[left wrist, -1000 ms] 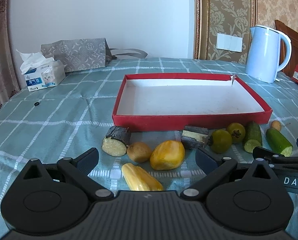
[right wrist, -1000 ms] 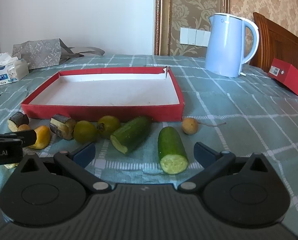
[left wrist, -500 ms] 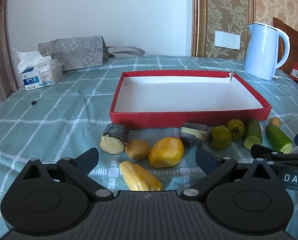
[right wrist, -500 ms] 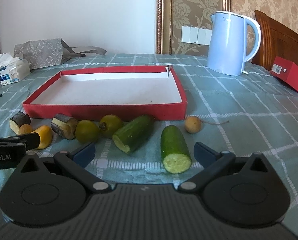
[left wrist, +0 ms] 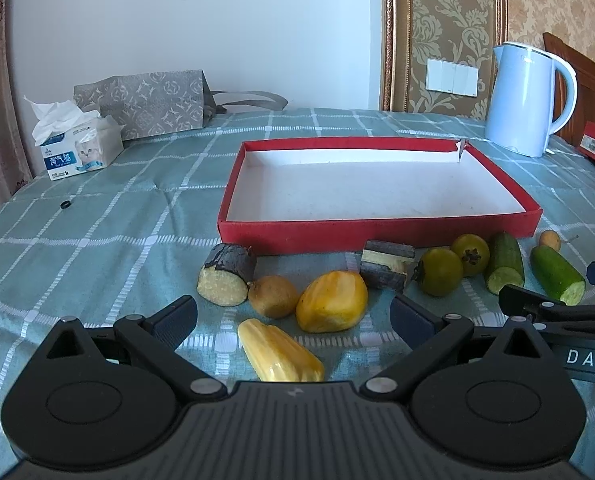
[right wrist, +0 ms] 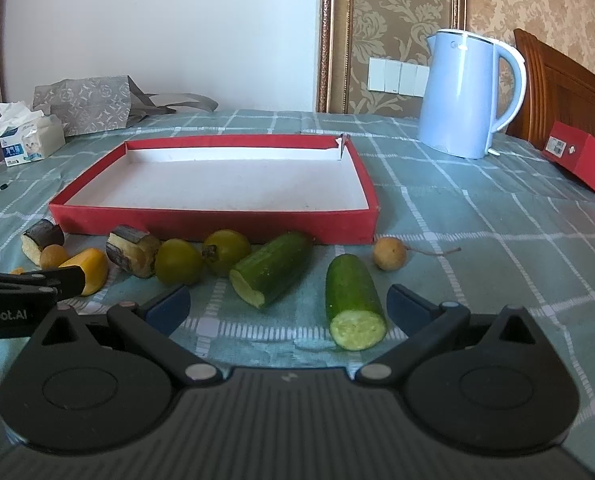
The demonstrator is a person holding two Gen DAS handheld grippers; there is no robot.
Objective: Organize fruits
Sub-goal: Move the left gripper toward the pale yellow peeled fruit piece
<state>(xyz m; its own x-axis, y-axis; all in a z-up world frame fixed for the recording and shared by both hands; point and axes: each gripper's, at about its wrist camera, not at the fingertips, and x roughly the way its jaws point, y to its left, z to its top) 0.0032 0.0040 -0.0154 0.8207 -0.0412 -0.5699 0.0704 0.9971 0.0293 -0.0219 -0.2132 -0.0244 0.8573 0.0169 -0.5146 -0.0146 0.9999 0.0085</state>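
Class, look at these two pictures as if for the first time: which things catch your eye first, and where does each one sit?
The big red tray lies mid-table with its white floor bare. Just in front of it runs a loose row of produce on the checked cloth, from the yellow fruit pieces on the left to the cut cucumber halves on the right. The pale blue kettle stands behind, at the far right.

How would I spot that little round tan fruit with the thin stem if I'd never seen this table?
Find the red tray on the checked cloth. Go to its near right corner; the longan sits just beyond it on the cloth, right of the two cucumber pieces. It is the only small tan ball with a thin stem trailing to the right.
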